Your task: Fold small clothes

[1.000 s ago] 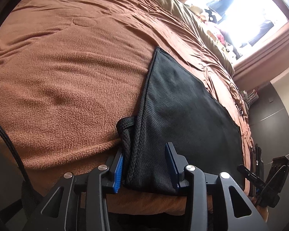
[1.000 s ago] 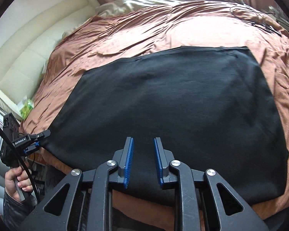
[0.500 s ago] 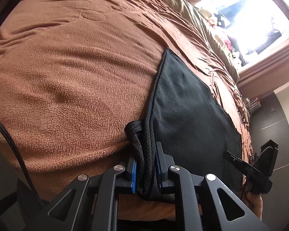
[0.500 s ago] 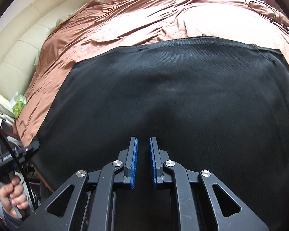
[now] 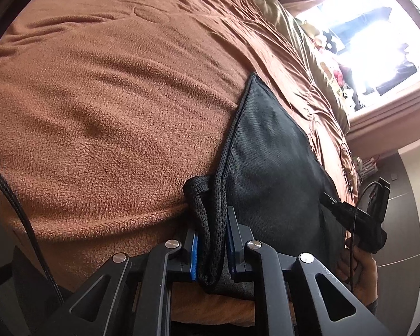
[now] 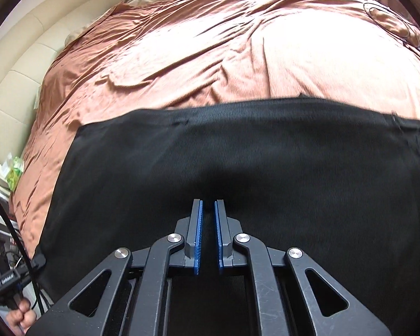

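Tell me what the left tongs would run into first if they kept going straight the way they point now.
Nothing new: the left tongs are already shut on the bunched near edge of the black mesh garment. Pushed on, they would likely slide along that cloth over the brown blanket; depth is hard to judge.

Black mesh garment (image 5: 268,173) spread flat on brown bed blanket (image 5: 103,106), near bed's front edge. Roughly rectangular, far hem straight (image 6: 238,106). One near corner bunched into thick rolled fold, raised off blanket, pinched between blue pads of left hand-held gripper (image 5: 212,246).
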The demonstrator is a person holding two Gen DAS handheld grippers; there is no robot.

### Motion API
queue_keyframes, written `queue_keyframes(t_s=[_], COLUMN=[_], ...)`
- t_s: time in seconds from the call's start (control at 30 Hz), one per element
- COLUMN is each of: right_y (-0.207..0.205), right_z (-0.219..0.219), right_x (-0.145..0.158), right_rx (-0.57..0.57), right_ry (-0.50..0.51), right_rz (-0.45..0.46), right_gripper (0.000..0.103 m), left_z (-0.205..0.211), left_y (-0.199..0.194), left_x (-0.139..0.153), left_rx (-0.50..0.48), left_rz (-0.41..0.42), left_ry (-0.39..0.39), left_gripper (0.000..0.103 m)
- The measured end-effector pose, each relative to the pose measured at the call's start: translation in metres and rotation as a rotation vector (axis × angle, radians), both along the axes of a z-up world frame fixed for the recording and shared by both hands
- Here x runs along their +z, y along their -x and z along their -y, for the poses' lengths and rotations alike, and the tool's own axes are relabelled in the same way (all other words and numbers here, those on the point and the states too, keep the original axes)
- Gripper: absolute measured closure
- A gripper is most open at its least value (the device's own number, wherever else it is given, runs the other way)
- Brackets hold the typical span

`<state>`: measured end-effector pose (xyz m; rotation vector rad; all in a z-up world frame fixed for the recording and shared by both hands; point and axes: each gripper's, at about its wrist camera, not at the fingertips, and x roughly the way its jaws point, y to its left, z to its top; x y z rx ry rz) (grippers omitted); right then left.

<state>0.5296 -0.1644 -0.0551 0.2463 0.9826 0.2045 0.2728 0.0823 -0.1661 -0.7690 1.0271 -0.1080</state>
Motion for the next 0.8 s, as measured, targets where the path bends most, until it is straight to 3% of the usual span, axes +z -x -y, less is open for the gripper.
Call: queue_keyframes(t_s=[0.57, 0.73, 0.8], right_y=[-0.059, -0.046, -0.035], right_z=[0.002, -0.001, -0.002], right_x=[-0.004, 0.010, 0.015], right_rx=[-0.053, -0.017, 0.006], right_ry=[-0.018, -0.019, -0.026], right_rz=[-0.021, -0.009, 0.001], right_gripper=[0.103, 0.103, 0.103], left_z=[-0.002, 0.001, 0.001], left_y=[0.003, 0.006, 0.006], left_x=[-0.001, 0.001, 0.002], left_rx=[0.005, -0.025, -0.030], left_rz=[-0.013, -0.007, -0.008], left_ry=[0.027, 0.015, 0.020], left_gripper=[0.086, 0.087, 0.094])
